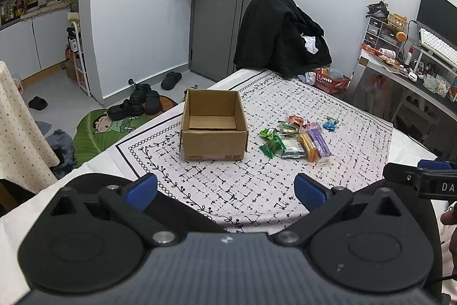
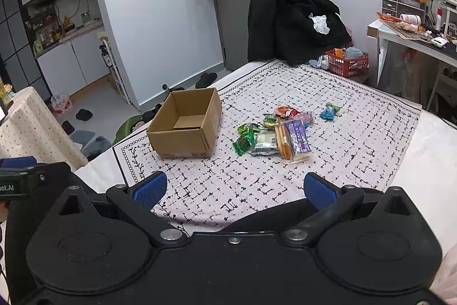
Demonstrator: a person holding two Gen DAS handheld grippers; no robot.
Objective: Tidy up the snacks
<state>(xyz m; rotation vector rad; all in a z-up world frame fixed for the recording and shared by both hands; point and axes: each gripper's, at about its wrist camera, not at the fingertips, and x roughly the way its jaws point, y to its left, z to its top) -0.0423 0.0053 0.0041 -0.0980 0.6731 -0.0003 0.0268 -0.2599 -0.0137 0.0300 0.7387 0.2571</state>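
The patterned cloth (image 1: 257, 185) covers the whole work surface in front of me, and everything I need sits on it. Largest of the task's things is the cardboard box (image 1: 213, 145), open at the top and empty apart from a loose flap lying on its floor; it stands on the left part of the cloth. Just to its right, apart from its wall, lies the pile of snacks (image 2: 274, 133): a long purple pack (image 2: 298, 138) and an orange one (image 2: 282, 145) side by side, a silver packet (image 2: 265, 146) against them, green wrappers (image 2: 245, 137) nearest the box, and a small blue sweet (image 2: 328, 112) lying off on its own at the far right.

My left gripper (image 1: 225, 190) and right gripper (image 2: 235, 190) both hang at the near edge, well short of the pile, jaws spread wide and holding nothing.

I judge the step in hand to be the first pick. I'd send the right gripper to the pile (it sits closer to that side) and take the purple pack across its narrow width, since the long packs are the easiest to grasp and will lie flat in the box. The crinkly green wrappers may slip, so I'd pinch them by the body and not the twisted ends.
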